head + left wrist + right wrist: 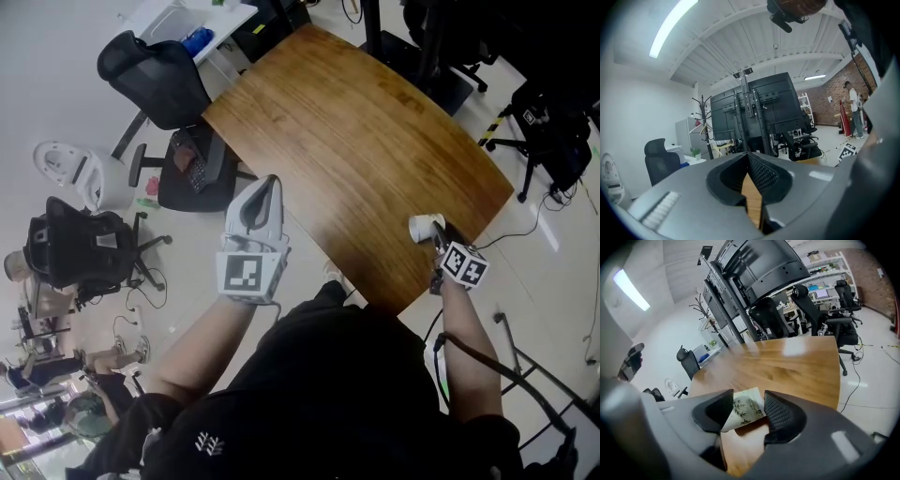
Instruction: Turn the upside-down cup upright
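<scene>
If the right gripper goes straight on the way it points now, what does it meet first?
The cup, which sits between the open jaws of the right gripper. Behind the cup it would probably meet the wooden table.

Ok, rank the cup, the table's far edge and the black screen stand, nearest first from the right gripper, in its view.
1. cup, between the right gripper jaws.
2. table's far edge, mid-picture.
3. black screen stand, beyond the table, top.
</scene>
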A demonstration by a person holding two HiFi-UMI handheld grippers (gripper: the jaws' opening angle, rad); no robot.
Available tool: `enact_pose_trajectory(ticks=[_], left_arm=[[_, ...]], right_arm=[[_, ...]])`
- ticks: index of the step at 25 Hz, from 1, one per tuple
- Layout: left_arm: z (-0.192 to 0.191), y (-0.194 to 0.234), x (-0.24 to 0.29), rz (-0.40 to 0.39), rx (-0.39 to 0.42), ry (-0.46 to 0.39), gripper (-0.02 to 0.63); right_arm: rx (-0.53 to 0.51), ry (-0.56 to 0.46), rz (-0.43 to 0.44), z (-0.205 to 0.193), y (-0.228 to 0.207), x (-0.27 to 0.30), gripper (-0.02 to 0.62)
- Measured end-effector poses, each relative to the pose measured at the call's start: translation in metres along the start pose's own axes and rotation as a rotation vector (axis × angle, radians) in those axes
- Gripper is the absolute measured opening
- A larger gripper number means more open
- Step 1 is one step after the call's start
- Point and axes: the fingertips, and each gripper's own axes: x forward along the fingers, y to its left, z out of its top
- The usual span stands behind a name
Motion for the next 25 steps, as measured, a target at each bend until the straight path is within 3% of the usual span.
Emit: enact_pose_trajectory(ticks=[3, 7, 14, 25], left_arm=[[0.0, 0.0, 0.0, 0.0, -0.004, 0.001, 0.0], [0.0, -0.004, 0.0, -0.005, -0.01, -0.004, 0.0], [-0.001, -0.005, 0.003, -0.009, -0.025, -0.005, 0.0], [0.0, -0.006, 0.003, -0.022, -0.036, -0.039, 0.0]], right_arm=[[-0.077, 0.015, 0.008, 0.0, 0.009, 0.0, 0.196], [-0.273, 0.034, -0.02, 0.006, 0.026, -0.004, 0.105], [-0.508, 0.074, -0.004, 0.011, 0.056, -0.008, 0.053], [-0.605, 0.093, -0.009, 0.012, 0.071, -0.014, 0.009]])
